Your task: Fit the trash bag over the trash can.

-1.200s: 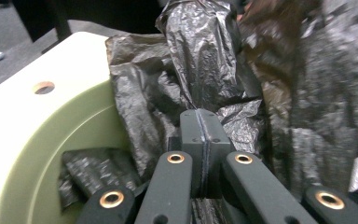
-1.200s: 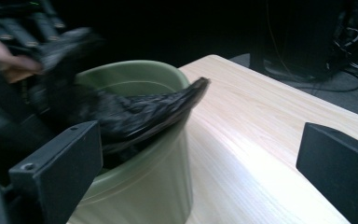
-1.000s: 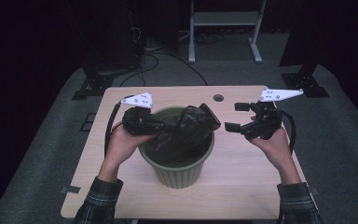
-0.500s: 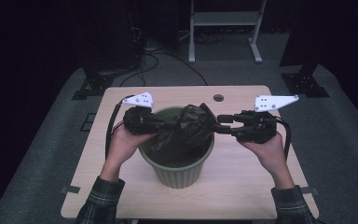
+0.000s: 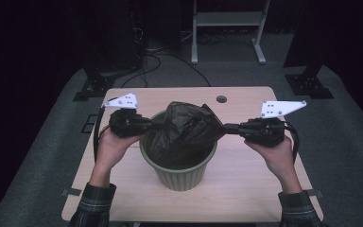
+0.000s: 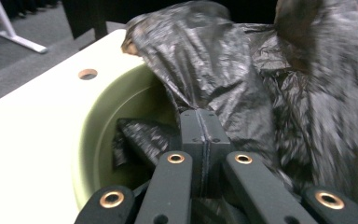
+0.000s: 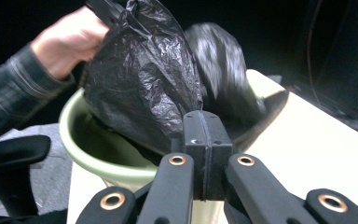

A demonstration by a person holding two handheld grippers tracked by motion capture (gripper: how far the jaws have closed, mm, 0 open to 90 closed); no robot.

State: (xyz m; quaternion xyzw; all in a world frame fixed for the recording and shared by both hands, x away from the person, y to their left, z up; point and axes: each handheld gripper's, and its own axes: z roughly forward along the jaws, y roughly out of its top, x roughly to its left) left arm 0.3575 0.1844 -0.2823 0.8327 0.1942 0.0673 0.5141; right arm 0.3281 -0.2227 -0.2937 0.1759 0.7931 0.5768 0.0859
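Both grippers pinch the black bag point(image 5: 185, 132) over the green bin point(image 5: 179, 171) at the table's middle: left gripper point(image 5: 152, 124) clamped on its left edge, right gripper point(image 5: 227, 127) just closing onto the right. Pulling apart too hard could tear the thin film or tip the bin.

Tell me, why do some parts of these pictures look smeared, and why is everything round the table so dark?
High view: light falls on the table; the floor and room behind sink into dark. Left gripper view: the black bag smears at its right side, motion blur. Right gripper view: the bag's far bulge blurs too, the near jaws stay sharp, and the green bin is lit against blackness.
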